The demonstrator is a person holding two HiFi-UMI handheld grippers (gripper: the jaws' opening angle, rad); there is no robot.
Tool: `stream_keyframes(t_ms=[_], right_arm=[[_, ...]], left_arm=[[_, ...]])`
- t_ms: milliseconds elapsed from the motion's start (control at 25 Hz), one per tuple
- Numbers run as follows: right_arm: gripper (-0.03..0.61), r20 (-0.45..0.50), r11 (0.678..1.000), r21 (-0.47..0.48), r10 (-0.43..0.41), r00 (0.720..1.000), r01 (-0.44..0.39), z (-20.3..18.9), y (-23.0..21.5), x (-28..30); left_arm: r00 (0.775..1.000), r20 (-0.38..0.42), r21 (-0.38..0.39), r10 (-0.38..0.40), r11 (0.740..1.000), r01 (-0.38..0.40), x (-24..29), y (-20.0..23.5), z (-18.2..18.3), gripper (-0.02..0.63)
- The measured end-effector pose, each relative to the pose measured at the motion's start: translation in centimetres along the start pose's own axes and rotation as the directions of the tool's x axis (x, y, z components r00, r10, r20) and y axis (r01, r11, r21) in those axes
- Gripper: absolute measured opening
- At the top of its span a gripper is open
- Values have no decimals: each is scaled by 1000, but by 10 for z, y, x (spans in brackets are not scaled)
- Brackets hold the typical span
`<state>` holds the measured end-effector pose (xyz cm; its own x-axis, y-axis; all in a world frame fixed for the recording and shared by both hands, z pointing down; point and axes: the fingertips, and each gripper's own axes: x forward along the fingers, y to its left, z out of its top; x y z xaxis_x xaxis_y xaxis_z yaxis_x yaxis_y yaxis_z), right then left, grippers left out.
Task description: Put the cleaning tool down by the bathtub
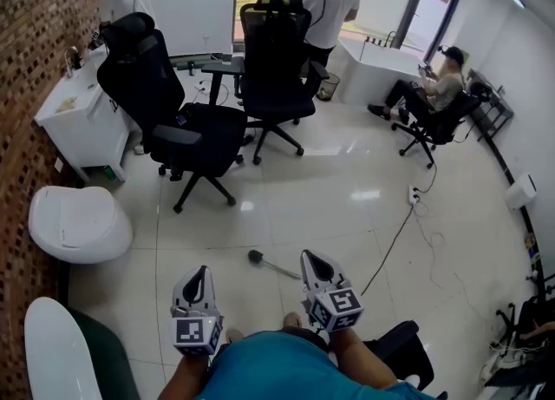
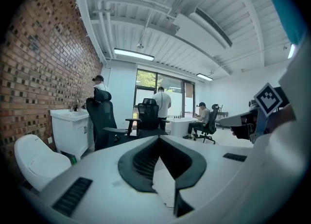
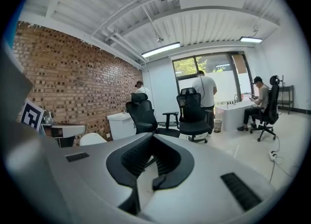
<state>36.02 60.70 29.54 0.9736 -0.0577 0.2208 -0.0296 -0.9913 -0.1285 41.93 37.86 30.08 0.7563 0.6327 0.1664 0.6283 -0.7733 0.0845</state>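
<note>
cleaning tool [image 1: 272,265] on floor [image 1: 347,207], between left gripper [image 1: 201,273] and right gripper [image 1: 314,259], untouched

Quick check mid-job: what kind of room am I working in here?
Probably an office or lab space fitted out as a mock bathroom: a toilet and sink cabinet stand along the brick wall, a bathtub sits at the far side, and office chairs stand in the middle.

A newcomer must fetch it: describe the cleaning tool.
Start at the glossy tiled floor, nearer than the black office chairs. Between the tips of the left gripper and right gripper lies the cleaning tool: a thin pale handle with a dark round head, unlike the long black cable nearby.
</note>
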Motion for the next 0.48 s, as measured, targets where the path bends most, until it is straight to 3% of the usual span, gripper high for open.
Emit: stream_keyframes(t_ms=[480], right_arm=[[15, -34, 1000, 1, -19, 999, 19, -10, 5, 9]], left_arm=[[999, -31, -8, 9, 1000, -9, 10, 24, -17, 0]])
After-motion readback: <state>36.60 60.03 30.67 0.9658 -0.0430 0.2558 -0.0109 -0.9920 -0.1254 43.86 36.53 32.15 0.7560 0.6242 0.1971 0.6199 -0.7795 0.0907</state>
